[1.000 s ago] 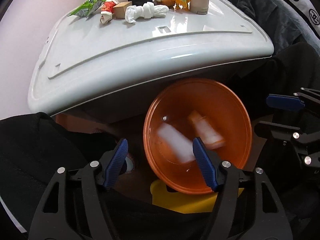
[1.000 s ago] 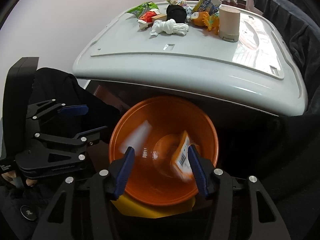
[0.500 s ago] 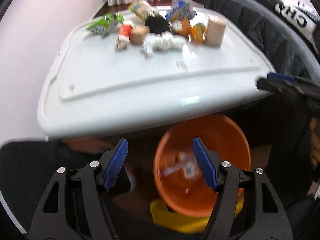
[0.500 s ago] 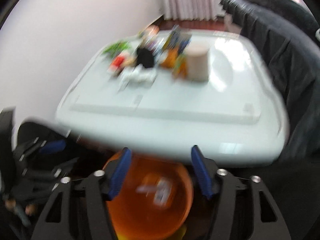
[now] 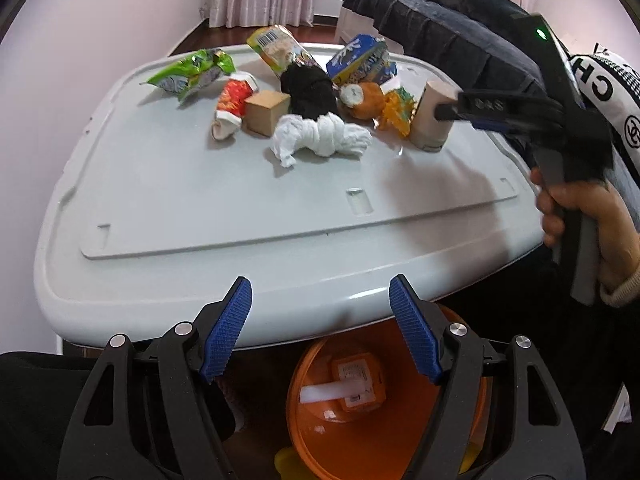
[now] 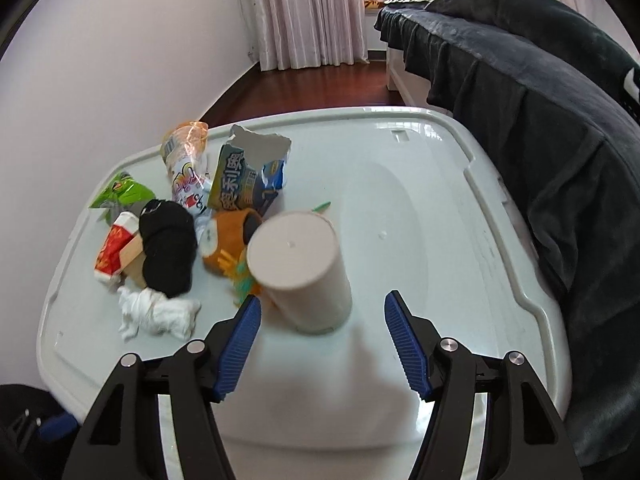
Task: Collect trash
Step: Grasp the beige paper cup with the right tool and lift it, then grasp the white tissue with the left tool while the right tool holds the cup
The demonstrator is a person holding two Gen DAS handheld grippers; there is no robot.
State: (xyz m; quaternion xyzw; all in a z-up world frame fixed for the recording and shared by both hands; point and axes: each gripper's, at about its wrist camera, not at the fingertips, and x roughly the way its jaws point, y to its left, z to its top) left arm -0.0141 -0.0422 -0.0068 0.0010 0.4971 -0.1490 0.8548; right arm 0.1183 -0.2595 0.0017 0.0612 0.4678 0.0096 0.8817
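Daylight pours through the curtained window (image 6: pixel 308 12) behind the white table (image 6: pixel 400 208), leaving glare there; fisheye bends edges, and near foreground looks soft.

The left wrist view looks from low at the near edge of the white table (image 5: pixel 224 208), forward and slightly down past the left gripper (image 5: pixel 320 328), with an orange bowl (image 5: pixel 400 440) beneath its fingers. The right wrist view sits higher and closer, over the tabletop, facing a beige cylinder (image 6: pixel 304 272) just ahead of the right gripper (image 6: pixel 322 340). Both share the trash pile; the right gripper probably appears at the left view's right edge.
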